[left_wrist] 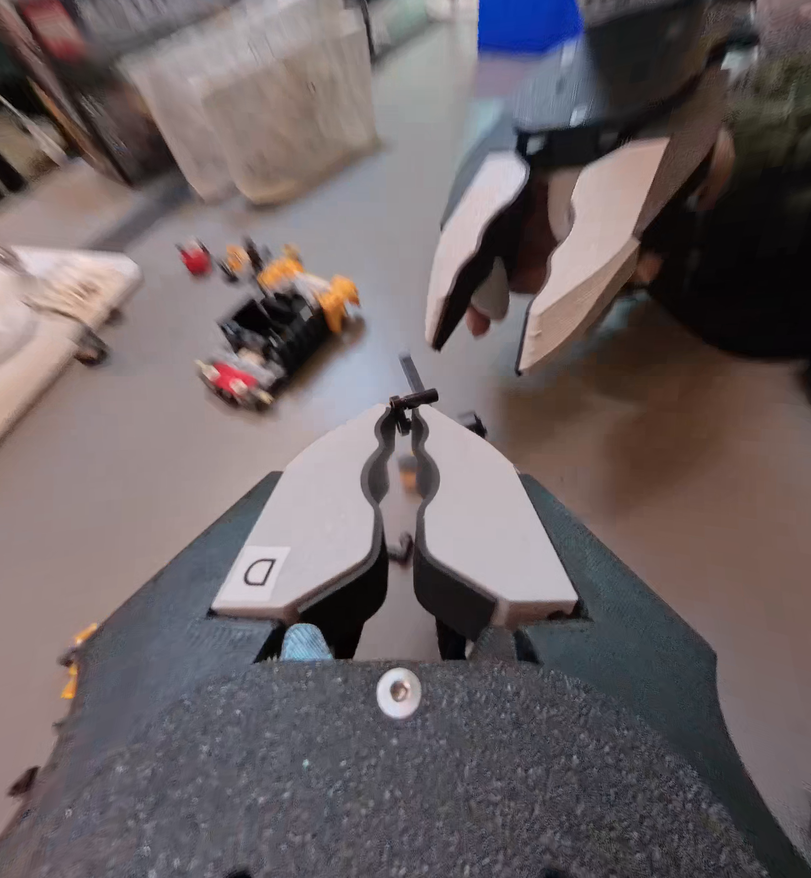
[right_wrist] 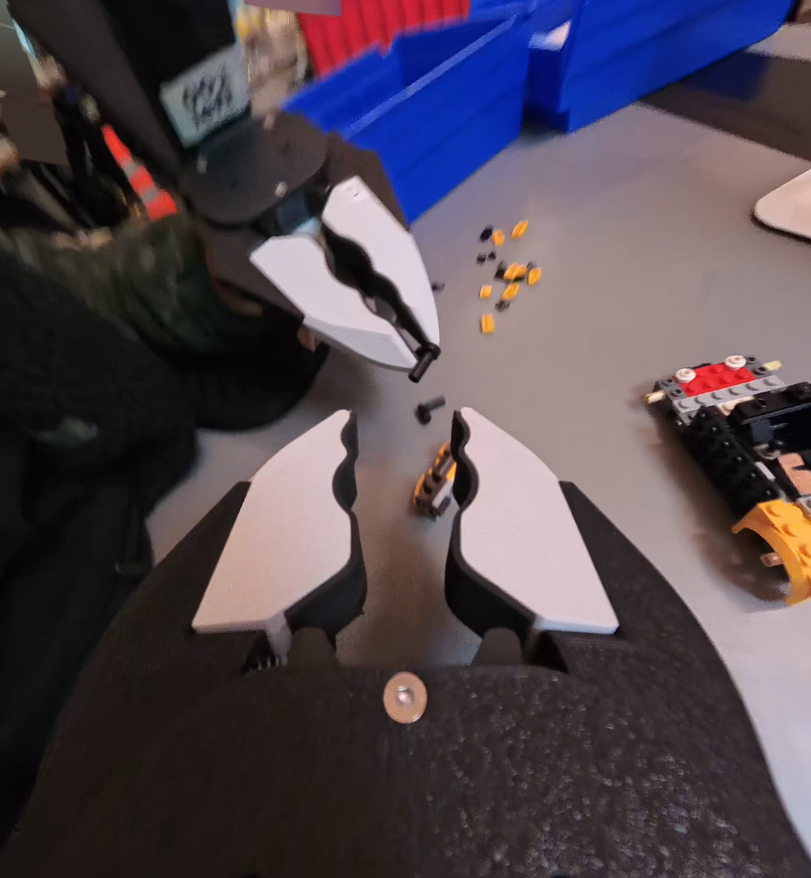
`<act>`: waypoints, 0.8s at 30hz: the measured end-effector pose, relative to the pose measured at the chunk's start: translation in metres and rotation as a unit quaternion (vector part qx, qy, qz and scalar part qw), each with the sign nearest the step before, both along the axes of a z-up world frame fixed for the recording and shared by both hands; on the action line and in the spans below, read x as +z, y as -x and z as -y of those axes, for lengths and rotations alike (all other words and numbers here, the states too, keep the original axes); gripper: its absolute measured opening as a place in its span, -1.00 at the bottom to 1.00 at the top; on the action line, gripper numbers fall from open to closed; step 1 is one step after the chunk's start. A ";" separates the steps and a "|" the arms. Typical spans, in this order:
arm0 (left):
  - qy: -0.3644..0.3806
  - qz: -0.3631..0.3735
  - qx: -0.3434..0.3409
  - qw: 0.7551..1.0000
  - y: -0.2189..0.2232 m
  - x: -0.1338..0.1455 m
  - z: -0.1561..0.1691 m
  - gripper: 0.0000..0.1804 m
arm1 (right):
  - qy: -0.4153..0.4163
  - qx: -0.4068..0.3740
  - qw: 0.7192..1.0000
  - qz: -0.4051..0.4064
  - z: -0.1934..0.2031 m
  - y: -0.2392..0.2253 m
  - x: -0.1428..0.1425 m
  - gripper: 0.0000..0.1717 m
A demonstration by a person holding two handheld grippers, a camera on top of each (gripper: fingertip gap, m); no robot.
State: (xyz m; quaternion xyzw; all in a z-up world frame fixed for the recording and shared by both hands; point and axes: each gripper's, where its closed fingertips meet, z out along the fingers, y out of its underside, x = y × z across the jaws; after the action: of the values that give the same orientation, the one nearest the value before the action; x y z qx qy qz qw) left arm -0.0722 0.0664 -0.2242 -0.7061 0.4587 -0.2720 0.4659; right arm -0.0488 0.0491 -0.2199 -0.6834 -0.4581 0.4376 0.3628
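The left hand-held gripper [left_wrist: 406, 408] has its jaws nearly together, pinching a small black pin [left_wrist: 415, 396] at the very tips; the pin lies crosswise and juts past the tips on one side. From the right wrist view the same pin [right_wrist: 423, 363] pokes out of the closed white fingertips [right_wrist: 394, 347], held clear above the grey surface [right_wrist: 608, 294].

The right hand-held gripper [right_wrist: 403, 415] is open and holds nothing — its pads stand well apart. Just ahead of its tips, between them and the held pin, a second black pin [right_wrist: 429, 407] lies on the surface. A small yellow-and-black brick piece [right_wrist: 434, 484] lies just beside the right finger's inner edge; whether it touches is unclear.

Farther from the held pin sit a partly built black, red and yellow brick model [right_wrist: 745, 456], scattered yellow and black pieces [right_wrist: 508, 275], and blue bins [right_wrist: 441, 114] beyond them.
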 end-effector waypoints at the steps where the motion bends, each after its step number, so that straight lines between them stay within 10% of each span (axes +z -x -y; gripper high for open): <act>1: -0.032 0.022 0.015 0.999 -0.001 0.013 -0.004 -0.93 | 0.020 -0.018 0.999 -0.034 -0.005 0.000 0.009 -0.58; 6: -0.166 0.053 0.063 0.983 -0.007 0.052 -0.009 -0.93 | 0.119 -0.054 0.971 -0.202 -0.012 0.003 0.054 -0.65; 24: -0.225 0.052 0.055 0.971 -0.020 0.060 0.000 -0.94 | 0.135 -0.042 0.964 -0.224 -0.009 0.008 0.057 -0.94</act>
State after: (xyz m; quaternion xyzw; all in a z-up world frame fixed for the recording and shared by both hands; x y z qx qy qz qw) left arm -0.0518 0.0663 -0.1641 -0.5922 0.4438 -0.1722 0.6502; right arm -0.0564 0.0578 -0.1625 -0.6291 -0.2722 0.6217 0.3790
